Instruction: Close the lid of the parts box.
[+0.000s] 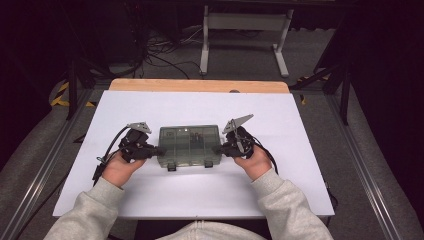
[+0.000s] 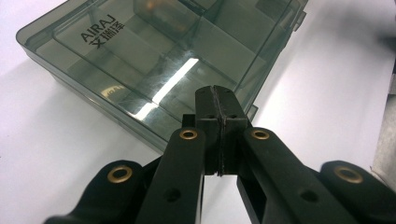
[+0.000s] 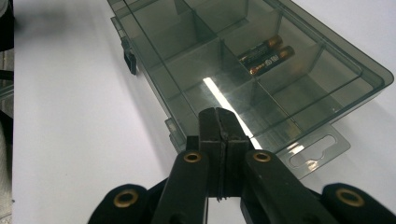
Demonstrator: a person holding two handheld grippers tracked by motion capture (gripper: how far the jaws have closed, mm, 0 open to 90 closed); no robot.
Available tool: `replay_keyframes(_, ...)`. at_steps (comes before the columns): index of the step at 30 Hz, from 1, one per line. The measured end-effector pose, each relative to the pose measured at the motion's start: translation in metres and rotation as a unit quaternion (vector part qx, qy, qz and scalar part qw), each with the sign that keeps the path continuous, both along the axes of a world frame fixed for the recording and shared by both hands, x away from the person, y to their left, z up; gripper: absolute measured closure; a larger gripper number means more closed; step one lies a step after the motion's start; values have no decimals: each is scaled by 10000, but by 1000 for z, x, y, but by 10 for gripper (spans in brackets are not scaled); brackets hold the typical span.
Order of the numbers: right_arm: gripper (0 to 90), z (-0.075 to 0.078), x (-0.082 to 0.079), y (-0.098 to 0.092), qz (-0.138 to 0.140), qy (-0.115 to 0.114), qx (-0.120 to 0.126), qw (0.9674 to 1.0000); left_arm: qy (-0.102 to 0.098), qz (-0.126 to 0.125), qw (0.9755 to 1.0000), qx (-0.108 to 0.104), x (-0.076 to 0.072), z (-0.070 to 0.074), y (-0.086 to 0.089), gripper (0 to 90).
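Smoky organizer box (image 1: 190, 145), lidded, two batteries (image 3: 266, 54) inside, far compartments blurred

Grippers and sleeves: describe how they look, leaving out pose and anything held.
Both the left gripper and the right gripper are black, with two flat jaws fixed by brass-ringed rivets. Each carries a grey three-cornered plate on top and trails a black cable. The person wears a light grey sweatshirt with ribbed cuffs.

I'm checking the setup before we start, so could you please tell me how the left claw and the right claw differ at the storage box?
The left claw meets the left end of the storage box; the right claw meets its right end. The left claw's grey plate lies nearly flat; the right claw's grey plate tilts up. Both are shut, empty, with tips at the box.
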State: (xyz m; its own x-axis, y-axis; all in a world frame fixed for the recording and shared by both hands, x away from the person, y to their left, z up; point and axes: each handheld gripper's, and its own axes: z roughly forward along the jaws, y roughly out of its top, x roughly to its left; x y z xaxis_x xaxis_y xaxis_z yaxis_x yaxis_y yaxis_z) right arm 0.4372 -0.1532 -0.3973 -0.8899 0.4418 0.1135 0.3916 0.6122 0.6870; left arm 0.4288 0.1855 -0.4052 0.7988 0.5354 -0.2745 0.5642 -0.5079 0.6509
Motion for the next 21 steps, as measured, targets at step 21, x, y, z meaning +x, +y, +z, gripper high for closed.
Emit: replay_keyframes(21, 900, -5, 0, 2, -147, -125, -58, 9998, 1, 113, 9999, -26, 3, -7, 0, 890)
